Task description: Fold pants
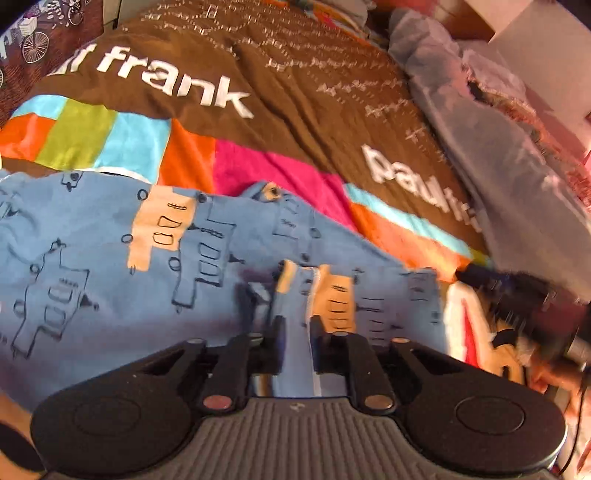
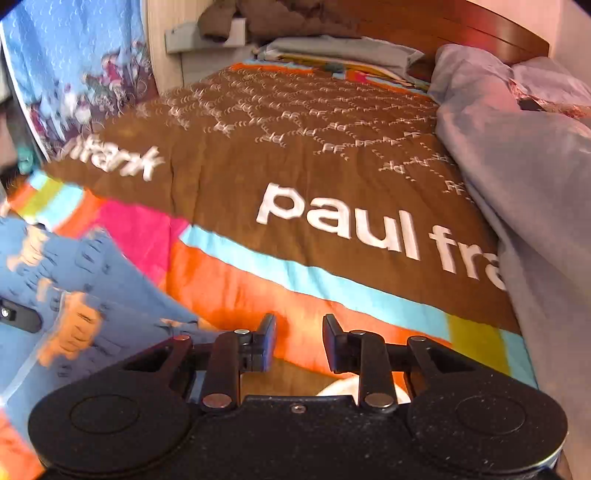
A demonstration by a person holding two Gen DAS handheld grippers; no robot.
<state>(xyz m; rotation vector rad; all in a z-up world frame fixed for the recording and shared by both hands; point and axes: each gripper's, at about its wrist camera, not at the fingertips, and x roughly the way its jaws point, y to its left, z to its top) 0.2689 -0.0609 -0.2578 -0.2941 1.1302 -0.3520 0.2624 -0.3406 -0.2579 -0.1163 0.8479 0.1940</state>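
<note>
Blue pants [image 1: 110, 266] printed with drawn robots and orange patches lie spread across the near left of the bed. My left gripper [image 1: 297, 328] is shut on a raised fold of the pants, and the fabric runs up between its two fingers. In the right wrist view the pants [image 2: 92, 280] show blurred at the left edge. My right gripper [image 2: 300, 332] is off the cloth, over an orange stripe of the bedspread [image 2: 332, 192], open with nothing between its fingers. A dark blurred shape [image 1: 517, 291] sits to the right of the pants.
A brown bedspread [image 1: 295, 92] with white lettering and bright stripes covers the bed. A grey-blue duvet [image 2: 524, 177] is heaped along the right side. Folded linens [image 2: 343, 51] and a wooden headboard [image 2: 461, 29] are at the far end. A patterned cloth [image 2: 74, 74] hangs at left.
</note>
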